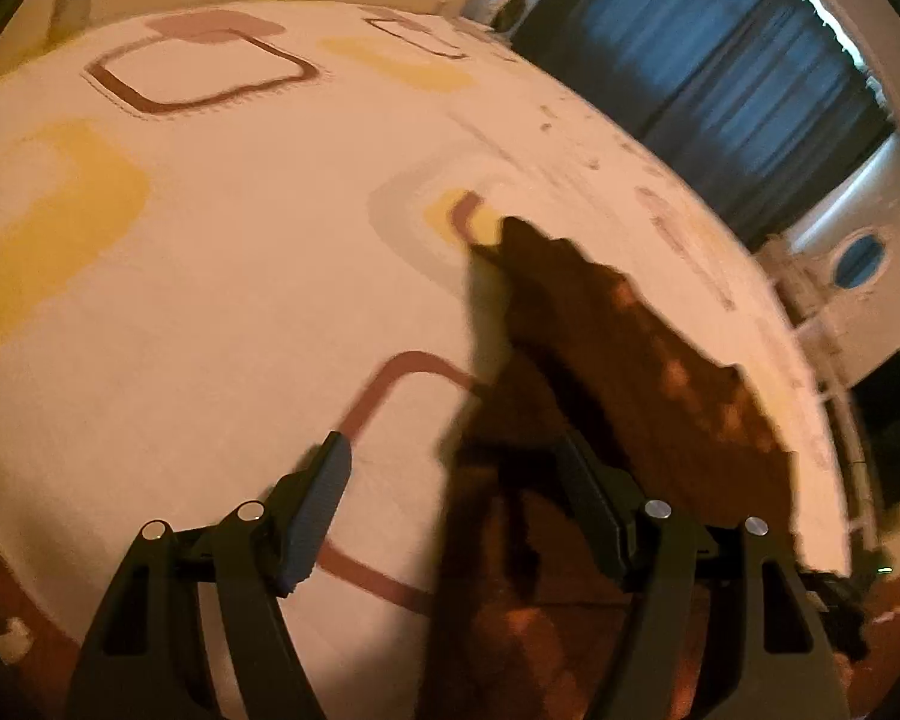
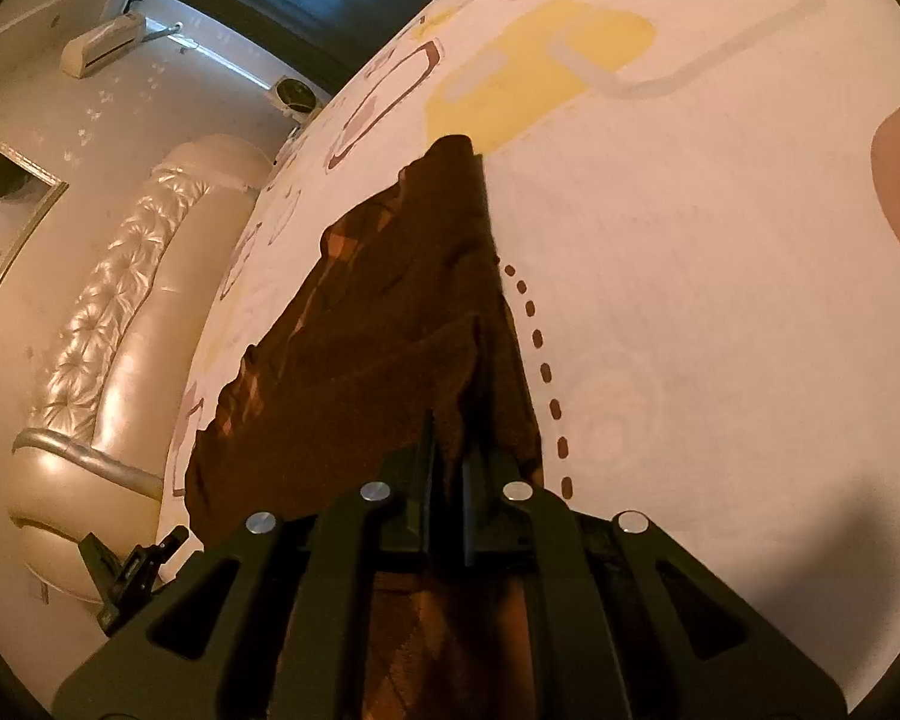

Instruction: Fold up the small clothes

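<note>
On the left wrist view my left gripper (image 1: 450,480) stands wide with nothing pinched, its right finger over the near edge of the brown garment (image 1: 618,360) lying on the patterned bedsheet (image 1: 210,276) — if I close here I think I could catch only a sliver, or sheet with it. The right wrist view shows what that one does not: my right gripper (image 2: 450,456) is clamped on a bunched fold of the garment, with the padded headboard (image 2: 108,336) beyond — a pull now could drag the cloth askew.
</note>
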`<state>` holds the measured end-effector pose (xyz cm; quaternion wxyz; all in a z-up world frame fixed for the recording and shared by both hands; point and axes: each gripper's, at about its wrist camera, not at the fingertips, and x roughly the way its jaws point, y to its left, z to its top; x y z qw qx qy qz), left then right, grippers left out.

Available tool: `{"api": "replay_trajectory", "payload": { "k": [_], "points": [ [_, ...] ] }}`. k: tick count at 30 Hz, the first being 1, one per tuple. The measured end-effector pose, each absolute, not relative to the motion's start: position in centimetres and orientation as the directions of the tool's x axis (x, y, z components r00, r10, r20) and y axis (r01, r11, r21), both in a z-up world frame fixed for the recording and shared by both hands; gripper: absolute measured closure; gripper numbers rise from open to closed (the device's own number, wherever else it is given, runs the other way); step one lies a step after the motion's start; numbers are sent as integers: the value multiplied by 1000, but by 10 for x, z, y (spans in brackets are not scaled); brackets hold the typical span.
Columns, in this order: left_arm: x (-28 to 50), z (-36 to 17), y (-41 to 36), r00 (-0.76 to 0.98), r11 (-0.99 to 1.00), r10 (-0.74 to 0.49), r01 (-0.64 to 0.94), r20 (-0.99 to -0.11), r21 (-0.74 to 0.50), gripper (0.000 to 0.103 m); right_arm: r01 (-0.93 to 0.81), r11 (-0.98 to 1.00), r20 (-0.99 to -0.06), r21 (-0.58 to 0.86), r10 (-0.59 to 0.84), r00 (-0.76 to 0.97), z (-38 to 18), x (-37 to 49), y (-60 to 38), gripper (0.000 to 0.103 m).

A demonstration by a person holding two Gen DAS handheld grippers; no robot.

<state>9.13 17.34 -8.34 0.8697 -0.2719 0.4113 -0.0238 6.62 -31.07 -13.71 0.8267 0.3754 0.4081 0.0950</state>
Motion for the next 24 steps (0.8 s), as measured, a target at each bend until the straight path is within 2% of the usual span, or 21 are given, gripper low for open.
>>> {"api": "replay_trajectory", "payload": {
  "k": [3, 8, 9, 10, 12, 16, 20, 24],
  "points": [
    [102, -93, 181, 630, 742, -421, -174, -652, -647, 32, 151, 691, -597, 707, 468, 651, -138, 66, -311, 98],
    [119, -94, 180, 619, 740, -439, -163, -652, -653, 32, 156, 676, -587, 720, 475, 656, -139, 63, -314, 98],
    [120, -93, 178, 615, 747, -439, -155, -655, -646, 40, 156, 675, -587, 721, 475, 656, -139, 63, -313, 97],
    [121, -92, 172, 604, 772, -426, -145, -674, -618, 59, 156, 674, -585, 722, 475, 657, -139, 63, -313, 97],
    [122, -95, 164, 575, 822, -383, -145, -723, -551, 81, 155, 665, -576, 731, 478, 663, -138, 63, -313, 94],
    [117, -98, 164, 584, 836, -358, -148, -729, -529, 90, 155, 669, -577, 727, 473, 666, -136, 62, -310, 91],
    [107, -100, 170, 594, 843, -314, -185, -741, -505, 92, 151, 681, -579, 717, 460, 673, -132, 60, -308, 92],
    [105, -110, 182, 603, 804, -359, -187, -713, -564, 93, 134, 729, -602, 671, 431, 673, -132, 60, -304, 97]
  ]
}}
